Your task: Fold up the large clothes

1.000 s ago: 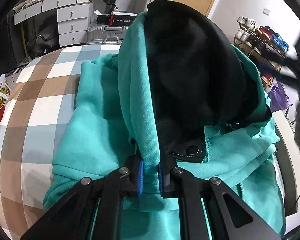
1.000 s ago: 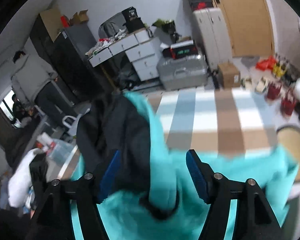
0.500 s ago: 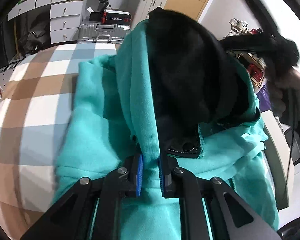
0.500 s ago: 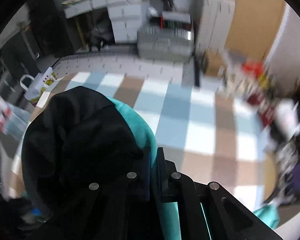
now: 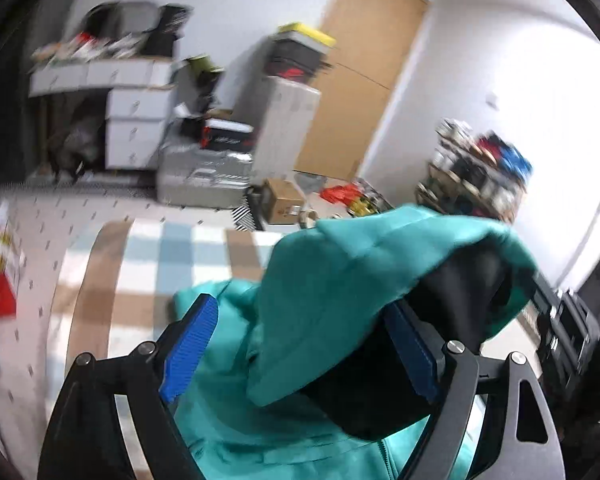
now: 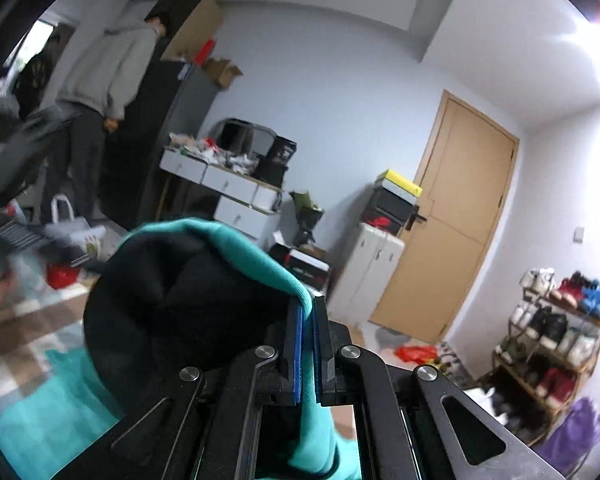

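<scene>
A teal hoodie (image 5: pixel 332 292) with a black-lined hood lies on a checked bed (image 5: pixel 148 264). In the left wrist view my left gripper (image 5: pixel 300 344) is open, its blue pads (image 5: pixel 188 344) wide apart, and the hood hangs loose between them. In the right wrist view my right gripper (image 6: pixel 308 344) is shut on the teal rim of the hood (image 6: pixel 260 256) and holds it lifted; the black lining (image 6: pixel 180 296) bulges to the left of the jaws.
White drawers (image 5: pixel 132 120), a silver suitcase (image 5: pixel 204 180) and stacked boxes stand beyond the bed. A wooden door (image 6: pixel 452 240) and a shoe rack (image 6: pixel 552 340) are on the right. A person in a grey hoodie (image 6: pixel 104 72) stands at the far left.
My left gripper has opened and let go of the hoodie's edge. My right gripper, shut on the hood rim, has lifted it and tilted upward toward the room.
</scene>
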### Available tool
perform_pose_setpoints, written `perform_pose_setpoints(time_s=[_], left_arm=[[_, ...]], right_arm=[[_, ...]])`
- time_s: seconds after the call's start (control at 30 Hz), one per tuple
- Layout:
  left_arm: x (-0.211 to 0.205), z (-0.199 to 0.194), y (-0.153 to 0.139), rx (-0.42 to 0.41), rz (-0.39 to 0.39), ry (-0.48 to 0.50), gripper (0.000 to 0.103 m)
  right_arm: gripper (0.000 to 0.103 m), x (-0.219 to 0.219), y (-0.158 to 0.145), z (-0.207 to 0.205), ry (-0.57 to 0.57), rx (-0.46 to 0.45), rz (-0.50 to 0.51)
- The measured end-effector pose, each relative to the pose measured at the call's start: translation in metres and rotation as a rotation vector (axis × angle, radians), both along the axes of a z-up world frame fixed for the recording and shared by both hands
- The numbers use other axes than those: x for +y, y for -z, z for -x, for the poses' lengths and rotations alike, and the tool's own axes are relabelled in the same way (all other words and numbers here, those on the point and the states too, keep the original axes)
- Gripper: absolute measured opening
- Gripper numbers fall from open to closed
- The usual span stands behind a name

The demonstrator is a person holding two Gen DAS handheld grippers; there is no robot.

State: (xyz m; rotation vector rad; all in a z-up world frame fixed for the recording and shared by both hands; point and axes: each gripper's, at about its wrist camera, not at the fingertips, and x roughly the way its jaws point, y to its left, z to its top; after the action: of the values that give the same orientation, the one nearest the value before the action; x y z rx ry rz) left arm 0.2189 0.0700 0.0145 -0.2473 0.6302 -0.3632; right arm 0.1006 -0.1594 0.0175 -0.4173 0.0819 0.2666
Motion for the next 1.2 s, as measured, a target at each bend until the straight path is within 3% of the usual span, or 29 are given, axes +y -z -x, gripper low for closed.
perform_pose_setpoints(time_s=[0.13,0.23,0.3,0.33,0.37,0.4,0.47,0.53,0.67,0.77,0.83,0.9,0.97,1.07,1.13,1.2], left_arm=[[-0.055,-0.014,0.012,0.030,-0.234,0.122,0.082],[-0.078,-0.014,0.017,-0.025,-0.410,0.136,0.082],[-0.084,-0.020,0.019,-0.031,-0.455,0.148,0.082],[-0.086,-0.024,0.020,-0.029,-0.471,0.149,0.073],[-0.090,-0.030,0.023,-0.016,-0.507,0.154,0.035],[-0.093,-0.037,0.027,0.003,-0.541,0.152,0.012],[-0.094,-0.046,0.029,0.036,-0.564,0.147,0.006],[-0.093,-0.047,0.019,0.005,-0.617,0.087,0.005],[-0.076,-0.043,-0.029,-0.101,-0.512,-0.096,0.003],[-0.077,-0.019,-0.064,-0.273,-0.458,-0.181,0.003],[-0.076,0.022,-0.072,-0.411,-0.365,-0.215,0.003],[-0.074,0.053,-0.056,-0.453,-0.310,-0.190,0.003],[-0.069,0.077,-0.023,-0.407,-0.245,-0.099,0.004],[-0.066,0.101,0.039,-0.235,-0.212,0.043,0.004],[-0.067,0.112,0.074,-0.125,-0.188,0.142,0.004],[-0.069,0.126,0.099,-0.043,-0.195,0.184,0.007]], right_arm=[[0.004,-0.014,0.009,0.010,0.015,0.047,-0.069],[0.004,-0.020,0.006,0.008,0.010,0.071,-0.108],[0.004,-0.023,0.005,0.007,-0.007,0.088,-0.117],[0.004,-0.024,0.005,0.009,-0.011,0.088,-0.115],[0.004,-0.025,0.005,0.009,-0.019,0.092,-0.116],[0.004,-0.025,0.006,0.008,-0.030,0.100,-0.119],[0.004,-0.025,0.009,0.011,-0.041,0.111,-0.122],[0.004,-0.022,0.012,0.011,-0.053,0.129,-0.127],[0.004,-0.017,0.025,0.015,-0.085,0.173,-0.108],[0.004,-0.005,0.027,0.013,-0.092,0.177,-0.077],[0.004,-0.007,0.018,0.010,-0.085,0.171,-0.102],[0.004,-0.019,0.006,0.010,-0.088,0.179,-0.191],[0.004,-0.038,0.003,0.011,-0.070,0.248,-0.294],[0.005,-0.068,0.029,0.017,-0.055,0.389,-0.391],[0.005,-0.077,0.051,0.022,-0.042,0.487,-0.399],[0.005,-0.079,0.082,0.033,-0.018,0.599,-0.370]])
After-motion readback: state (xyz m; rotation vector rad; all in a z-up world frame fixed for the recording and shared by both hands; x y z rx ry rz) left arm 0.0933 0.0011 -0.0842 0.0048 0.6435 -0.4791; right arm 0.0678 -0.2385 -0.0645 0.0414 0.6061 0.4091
